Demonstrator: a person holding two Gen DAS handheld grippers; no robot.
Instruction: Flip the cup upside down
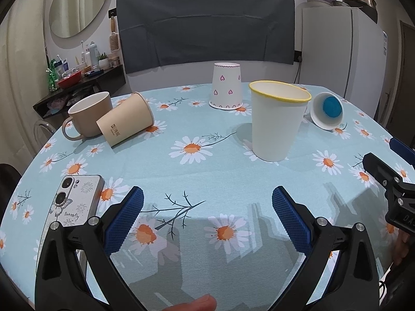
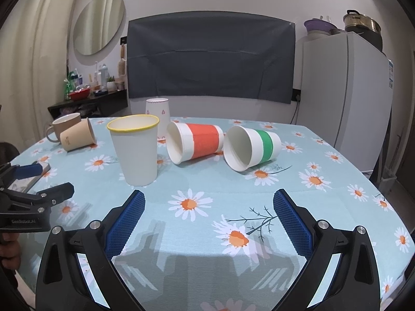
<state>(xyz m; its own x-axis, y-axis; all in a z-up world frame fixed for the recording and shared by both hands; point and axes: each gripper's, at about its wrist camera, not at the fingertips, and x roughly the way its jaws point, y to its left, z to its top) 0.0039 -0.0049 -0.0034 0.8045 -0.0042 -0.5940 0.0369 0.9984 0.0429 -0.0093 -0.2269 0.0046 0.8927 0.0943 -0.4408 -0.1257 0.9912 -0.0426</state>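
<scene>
Left wrist view: looking forward from low over the near edge of the tabletop (image 1: 220, 176), facing the dark wall cloth (image 1: 205, 26), sitting close to the yellow-rimmed white cup (image 1: 277, 121).
Right wrist view: looking the same way from further right, sitting close to the tabletop (image 2: 220, 189).
Shared: both are taking in the yellow-rimmed white cup (image 2: 136, 150), heart-print cup (image 1: 225, 86), tan mug (image 1: 87, 115) and fridge (image 1: 337, 49).

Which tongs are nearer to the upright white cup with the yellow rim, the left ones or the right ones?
Left, by a small margin, I judge. The yellow-rimmed cup stands ahead and slightly right of the open left tongs; it stands ahead and to the left of the open right tongs.
</scene>
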